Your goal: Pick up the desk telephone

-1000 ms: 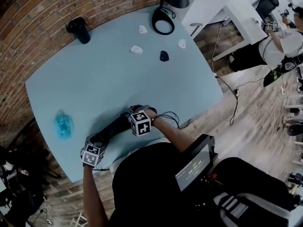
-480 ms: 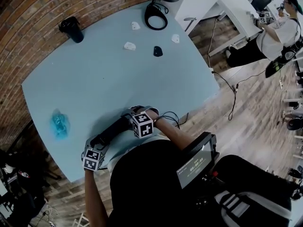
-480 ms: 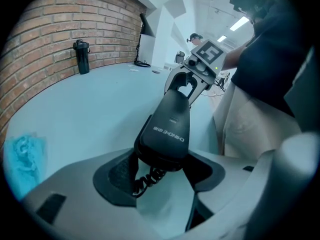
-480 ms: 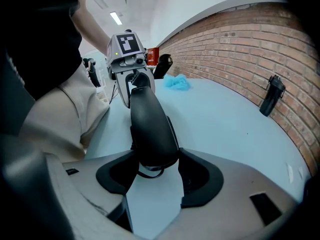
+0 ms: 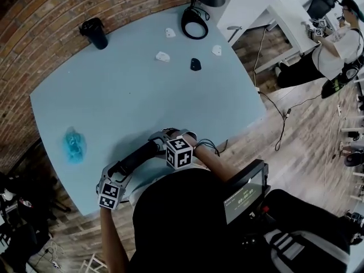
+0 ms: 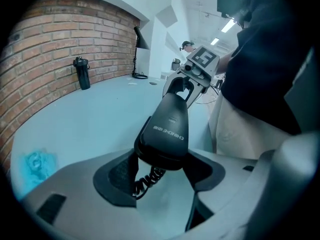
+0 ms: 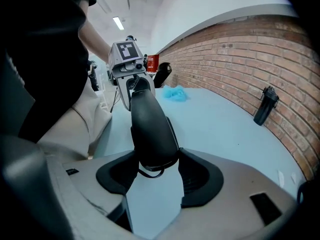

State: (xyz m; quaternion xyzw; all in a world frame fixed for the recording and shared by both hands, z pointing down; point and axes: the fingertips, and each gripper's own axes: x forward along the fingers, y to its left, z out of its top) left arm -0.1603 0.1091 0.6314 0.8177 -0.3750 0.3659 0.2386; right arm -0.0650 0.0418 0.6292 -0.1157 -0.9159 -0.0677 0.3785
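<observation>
Our left gripper is clamped on one end of the black telephone handset. Our right gripper is clamped on the other end, so the handset spans between the two at the near edge of the pale blue table, close against our body. The handset is smooth, glossy plastic, long and gently rounded, and dark ribbed pads press it on both sides. The left gripper view alone shows a coiled cord hanging under the held end and pale lettering on the shell; the right gripper view shows a plain, bulbous end. Everything else lies well apart from the handset: a crumpled blue wad off to our left and a dark cylindrical flask by the brick wall. At the far edge sit a lamp's ring-shaped base, three small white pieces and one small black piece — seen clearly only from the head view.
</observation>
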